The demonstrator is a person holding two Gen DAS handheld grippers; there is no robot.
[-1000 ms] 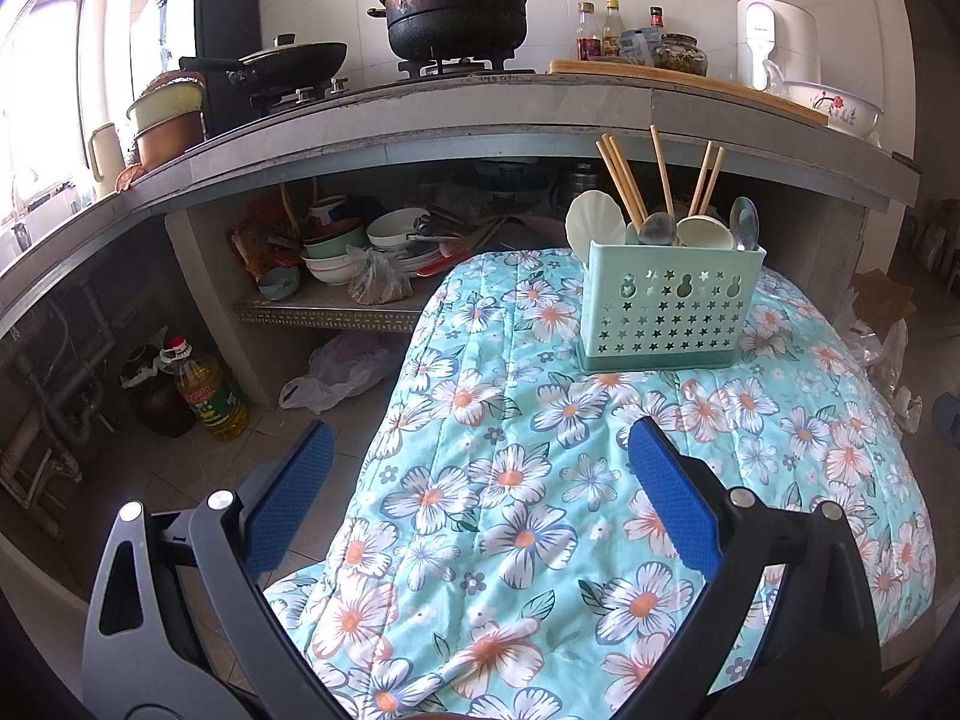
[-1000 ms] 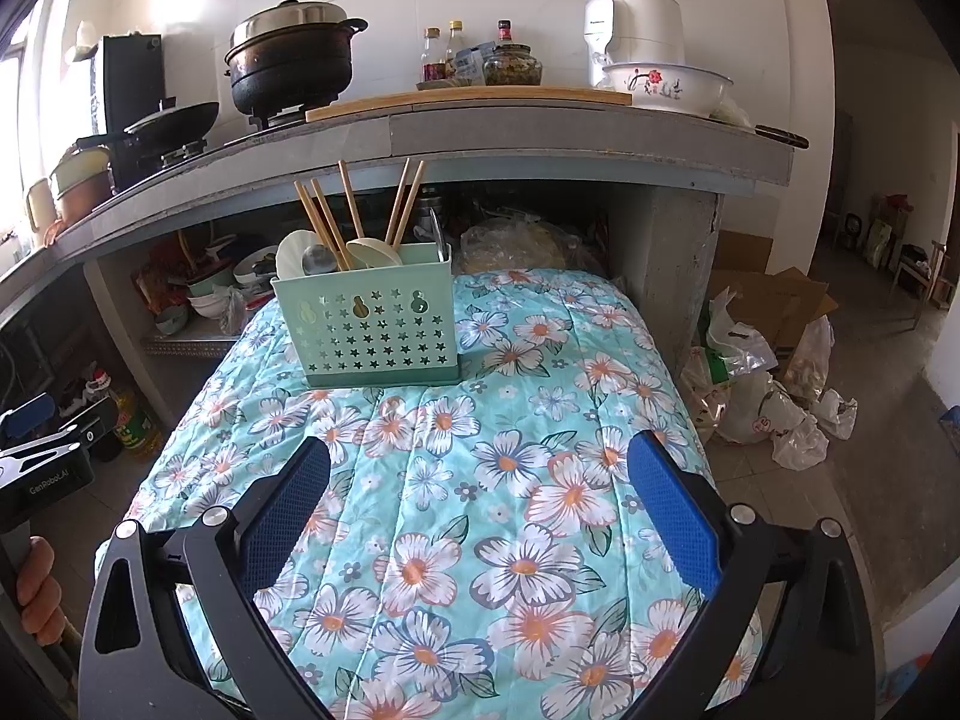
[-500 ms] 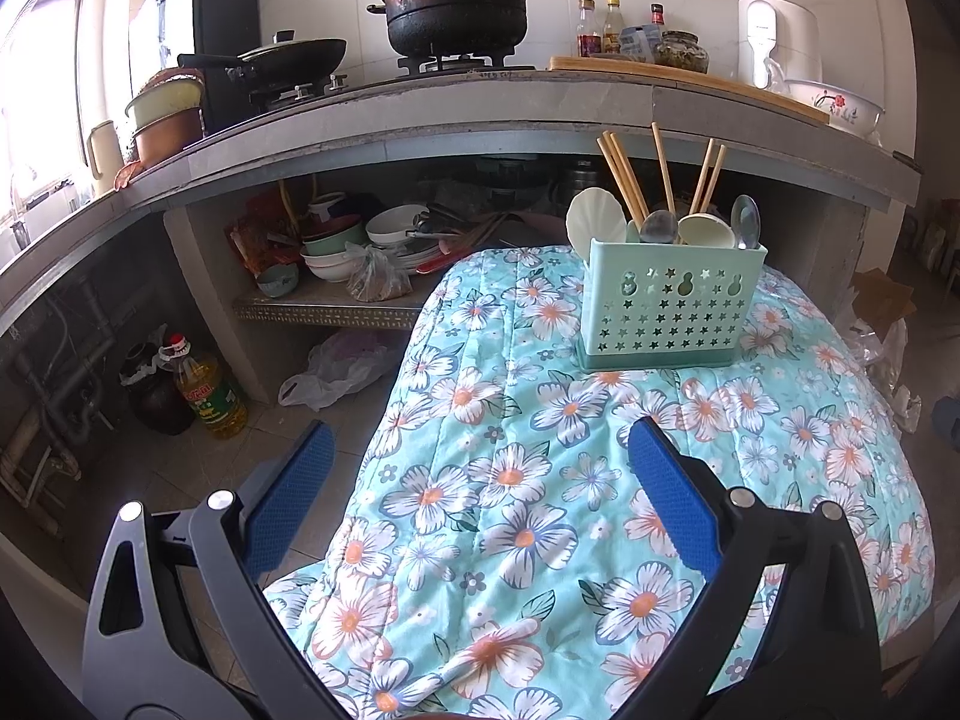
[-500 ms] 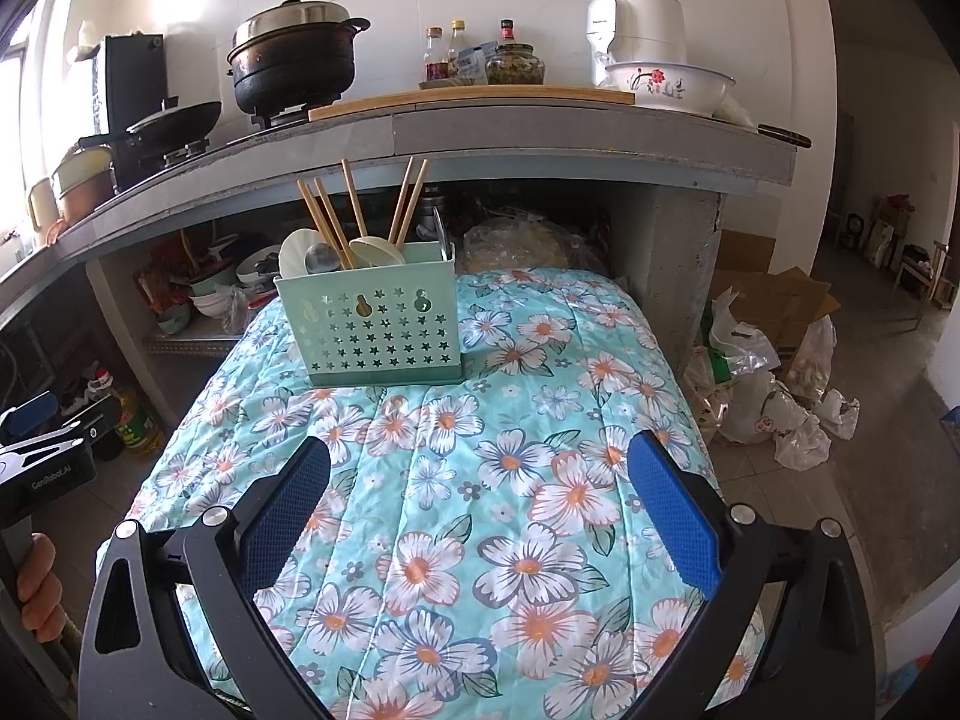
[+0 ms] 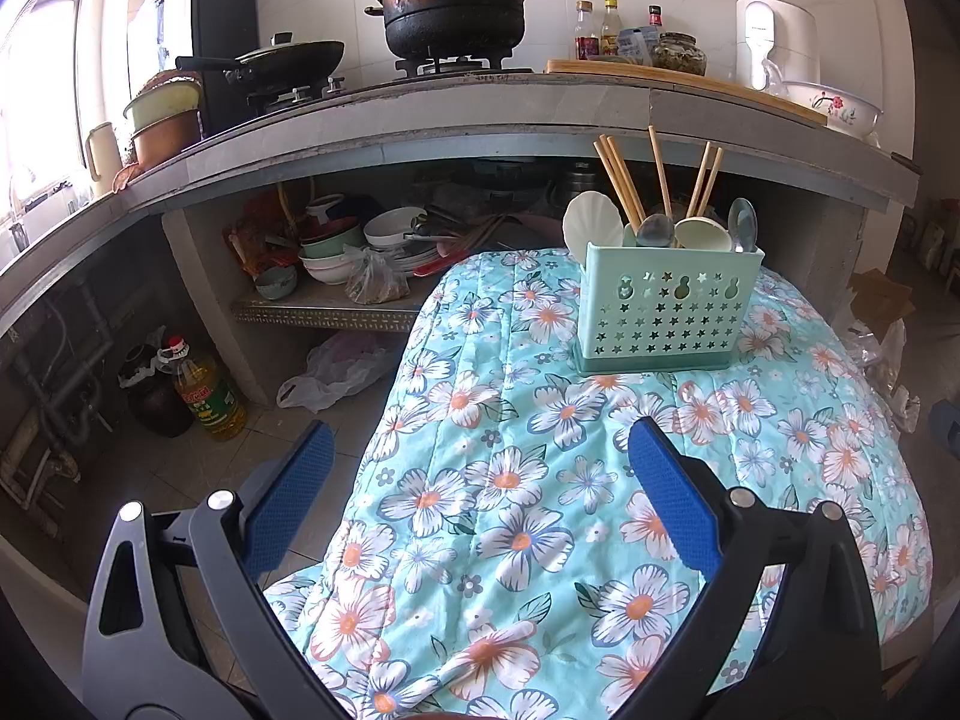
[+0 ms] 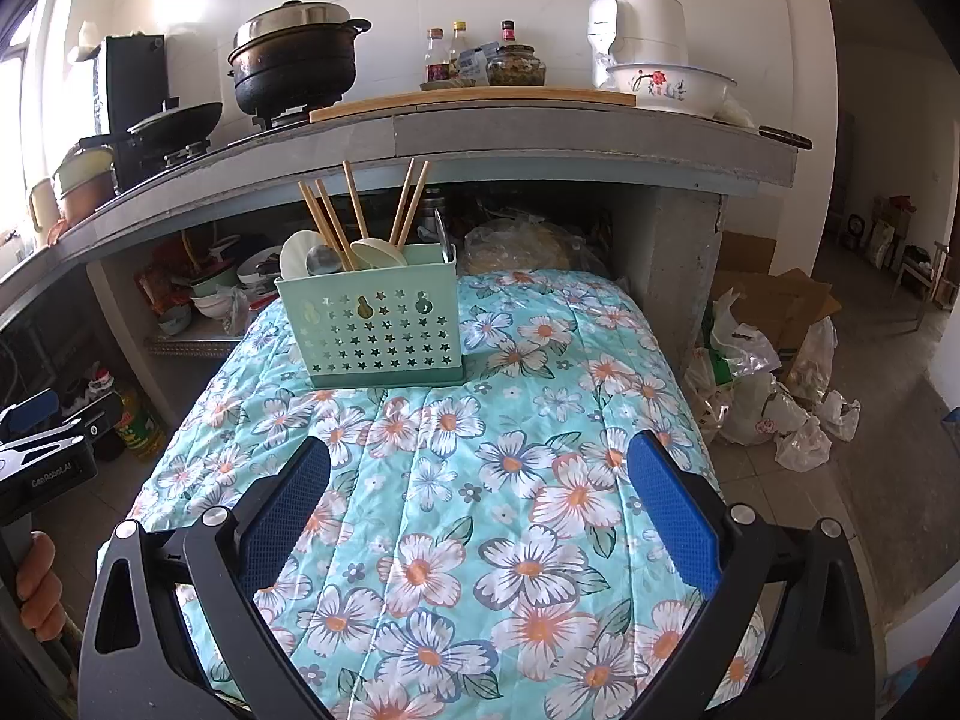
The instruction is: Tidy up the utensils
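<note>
A mint-green perforated utensil holder (image 5: 666,306) (image 6: 377,318) stands upright at the far end of a table draped in a floral quilt (image 5: 540,480) (image 6: 510,450). Wooden chopsticks (image 5: 624,186) (image 6: 336,216), metal spoons (image 5: 744,225) and pale ceramic spoons (image 5: 591,225) (image 6: 300,255) stick out of it. My left gripper (image 5: 480,492) hangs open over the quilt's near left edge, nothing between its blue pads. Over the near middle of the quilt my right gripper (image 6: 480,498) is open and holds nothing. Both are well short of the holder.
A concrete counter (image 5: 480,114) with a black pot (image 5: 456,6), wok and bottles overhangs the table's far end. Bowls and plates (image 5: 360,246) fill the shelf beneath. An oil bottle (image 5: 207,393) stands on the floor at left; plastic bags (image 6: 762,396) and cardboard lie at right.
Both views have drifted slightly; the holder sits a little lower and nearer in the right wrist view. Both grippers stay open and empty.
</note>
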